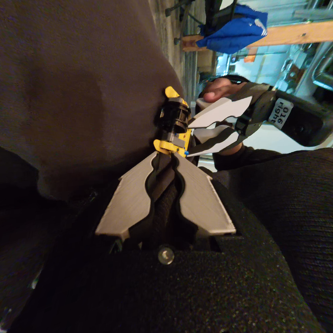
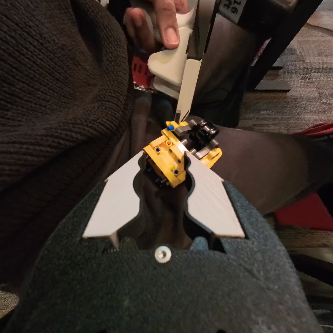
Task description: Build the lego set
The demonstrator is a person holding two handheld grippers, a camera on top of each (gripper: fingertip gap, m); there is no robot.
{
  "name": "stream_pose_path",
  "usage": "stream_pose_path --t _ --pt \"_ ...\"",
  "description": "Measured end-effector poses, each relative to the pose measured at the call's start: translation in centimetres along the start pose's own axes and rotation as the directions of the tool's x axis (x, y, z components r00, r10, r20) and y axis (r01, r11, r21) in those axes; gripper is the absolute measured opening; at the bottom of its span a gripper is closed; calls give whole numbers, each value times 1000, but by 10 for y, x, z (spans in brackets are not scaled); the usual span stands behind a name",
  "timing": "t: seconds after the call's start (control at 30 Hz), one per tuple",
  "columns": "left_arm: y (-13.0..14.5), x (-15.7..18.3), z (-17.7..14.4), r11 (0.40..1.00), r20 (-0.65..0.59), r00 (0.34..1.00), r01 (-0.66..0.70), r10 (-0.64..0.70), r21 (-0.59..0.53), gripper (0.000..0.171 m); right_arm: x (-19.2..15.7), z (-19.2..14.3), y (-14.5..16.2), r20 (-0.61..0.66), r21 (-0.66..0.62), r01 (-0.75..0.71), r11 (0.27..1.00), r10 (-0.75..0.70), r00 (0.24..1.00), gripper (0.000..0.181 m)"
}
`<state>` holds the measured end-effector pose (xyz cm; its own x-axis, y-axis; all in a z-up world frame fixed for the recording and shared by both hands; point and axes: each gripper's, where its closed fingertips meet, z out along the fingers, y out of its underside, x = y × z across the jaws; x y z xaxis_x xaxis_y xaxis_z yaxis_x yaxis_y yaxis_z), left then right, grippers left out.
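Left wrist view: your left gripper (image 1: 164,152) pinches the lower yellow edge of a small yellow, grey and black brick-built model (image 1: 173,124), its two grey fingers (image 1: 133,194) converging to a narrow gap at the tips. The model sits at about 12 o'clock from those tips, held in the air against a dark brown garment (image 1: 81,90) that fills the frame from 9 to 12 o'clock. From 3 o'clock your right gripper (image 1: 187,139) reaches in, its upper fingertip touching the model's black part and its lower fingertip beside a small blue pin (image 1: 186,153); a hand (image 1: 219,90) grips its handle. A blue jacket (image 1: 232,28) hangs at 1 o'clock in the background, before a wooden beam (image 1: 292,36). Right wrist view: your right gripper (image 2: 164,153) is partly spread and clasps the model (image 2: 173,158) between its fingertips, which press on the yellow block's two sides. The left gripper (image 2: 182,115) descends from 12 o'clock onto the model's far yellow edge, just beside the blue pin (image 2: 170,128), with a hand (image 2: 162,23) on it. A knitted sleeve (image 2: 54,81) occupies 9 to 11 o'clock, and grey carpeted floor (image 2: 288,100) shows at 2 o'clock.
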<state>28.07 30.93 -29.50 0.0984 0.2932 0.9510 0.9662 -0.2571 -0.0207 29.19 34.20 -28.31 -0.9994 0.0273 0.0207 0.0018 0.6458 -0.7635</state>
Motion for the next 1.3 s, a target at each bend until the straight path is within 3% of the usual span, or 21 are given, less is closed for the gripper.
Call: stream_pose_path --t 0.13,0.3,0.53,0.9,1.3 --pt "10 9 11 993 -112 992 73 -63 92 14 -18 -5 4 8 10 -11 1000 11 1000 40" --pt "18 14 15 984 -151 987 79 -54 162 15 -32 -8 6 6 18 -12 1000 12 1000 39" --pt "15 12 14 975 -123 992 53 -26 217 9 -33 -7 5 -7 4 -2 1000 2 1000 39" --pt "1 5 10 958 5 995 -99 101 269 1 -27 -1 6 33 -14 -49 999 49 998 39" --pt "-1 2 12 962 -120 992 71 -40 263 1 -24 1 7 64 -27 -75 997 76 995 39"
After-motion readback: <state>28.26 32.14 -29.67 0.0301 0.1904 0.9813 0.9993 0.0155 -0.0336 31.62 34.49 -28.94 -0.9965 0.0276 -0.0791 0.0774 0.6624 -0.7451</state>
